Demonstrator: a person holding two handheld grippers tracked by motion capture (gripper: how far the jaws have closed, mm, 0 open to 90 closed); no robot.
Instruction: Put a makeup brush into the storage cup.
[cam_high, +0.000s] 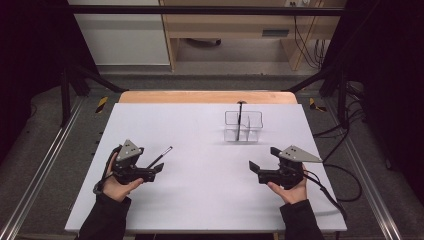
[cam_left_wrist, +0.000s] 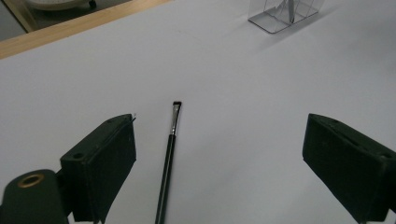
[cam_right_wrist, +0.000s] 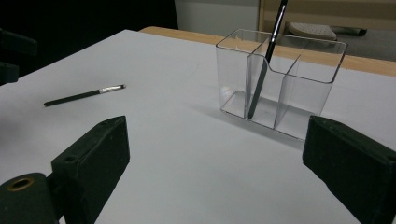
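A thin black brush (cam_high: 161, 156) with a silver ferrule lies flat on the white table (cam_high: 200, 200), just ahead of my left gripper (cam_high: 156, 171). In the left gripper view the brush (cam_left_wrist: 169, 154) lies between the wide-open jaws, nearer the left one, untouched by my left gripper (cam_left_wrist: 219, 140). A clear plastic organiser (cam_high: 243, 126) with several compartments stands at the far right, and a second black brush (cam_high: 240, 116) leans upright in it. My right gripper (cam_high: 262, 159) rests open and empty in front of it. The right gripper view shows the organiser (cam_right_wrist: 317, 60), the standing brush (cam_right_wrist: 266, 60) and the lying brush (cam_right_wrist: 84, 95) beyond my right gripper (cam_right_wrist: 215, 140).
The white board ends at a wooden strip (cam_high: 207, 96) along the far side. Black frame posts (cam_high: 65, 95) stand at the table's far corners. Cables (cam_high: 345, 175) trail over the floor to the right. Bare table lies between the two grippers.
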